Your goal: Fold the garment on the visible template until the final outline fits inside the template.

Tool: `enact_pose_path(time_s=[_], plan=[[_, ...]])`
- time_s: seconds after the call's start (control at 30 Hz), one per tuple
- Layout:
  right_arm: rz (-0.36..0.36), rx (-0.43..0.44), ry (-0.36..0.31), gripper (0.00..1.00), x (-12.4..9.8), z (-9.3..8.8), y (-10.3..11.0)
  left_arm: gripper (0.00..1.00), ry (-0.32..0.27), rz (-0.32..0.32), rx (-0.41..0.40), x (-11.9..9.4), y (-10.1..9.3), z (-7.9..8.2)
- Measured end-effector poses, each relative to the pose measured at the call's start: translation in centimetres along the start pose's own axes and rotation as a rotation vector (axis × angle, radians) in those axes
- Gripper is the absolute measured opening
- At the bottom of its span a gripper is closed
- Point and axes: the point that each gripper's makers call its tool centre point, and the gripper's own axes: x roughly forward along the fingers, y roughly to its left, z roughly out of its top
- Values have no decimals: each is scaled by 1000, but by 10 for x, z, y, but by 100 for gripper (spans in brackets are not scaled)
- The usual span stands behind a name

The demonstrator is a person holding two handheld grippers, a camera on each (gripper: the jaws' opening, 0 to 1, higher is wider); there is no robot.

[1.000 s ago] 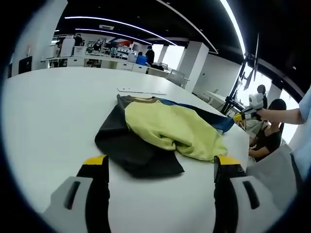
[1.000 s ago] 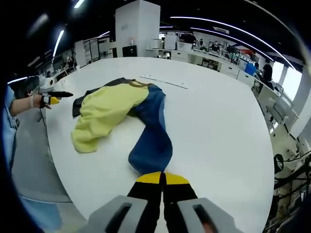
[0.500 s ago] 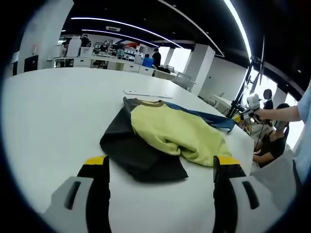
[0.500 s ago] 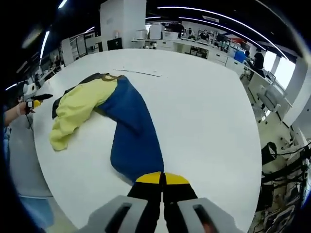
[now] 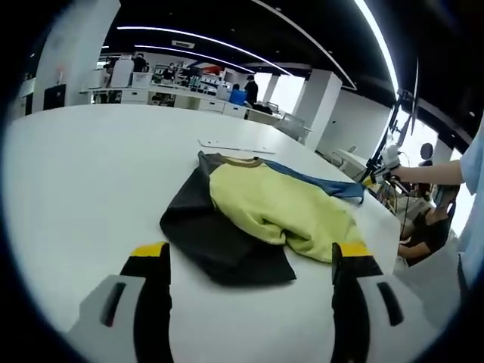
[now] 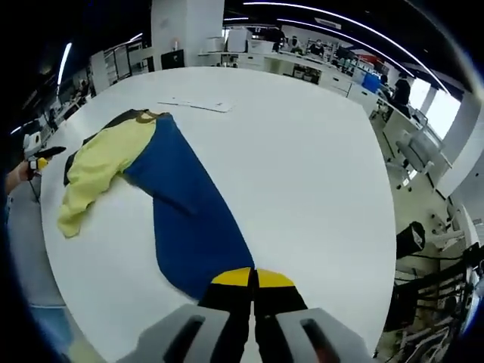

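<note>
A wide white table [image 6: 302, 151] in an open office holds the garment [image 5: 257, 212], black, yellow and blue. The right gripper [image 6: 253, 278] is clamped on its blue panel [image 6: 189, 219], apparently drawing it out flat; the left gripper [image 5: 249, 253] hangs with jaws apart. Next, spread the bunched yellow part. A pale strip [image 6: 193, 105] lies beyond

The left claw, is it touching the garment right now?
Apart. In the left gripper view, the left claw stands open, with bare white table between its yellow tips and the garment.
</note>
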Motion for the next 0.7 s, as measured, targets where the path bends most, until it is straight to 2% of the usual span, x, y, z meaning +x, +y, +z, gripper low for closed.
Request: enact_pose_path(time_s=[0.37, 0.7], plan=[[-25, -18, 47, 0, 19, 6, -25, 85, 12, 21, -14, 0, 3, -3], [-35, -36, 83, 0, 32, 10, -36, 85, 23, 20, -23, 6, -1, -7]])
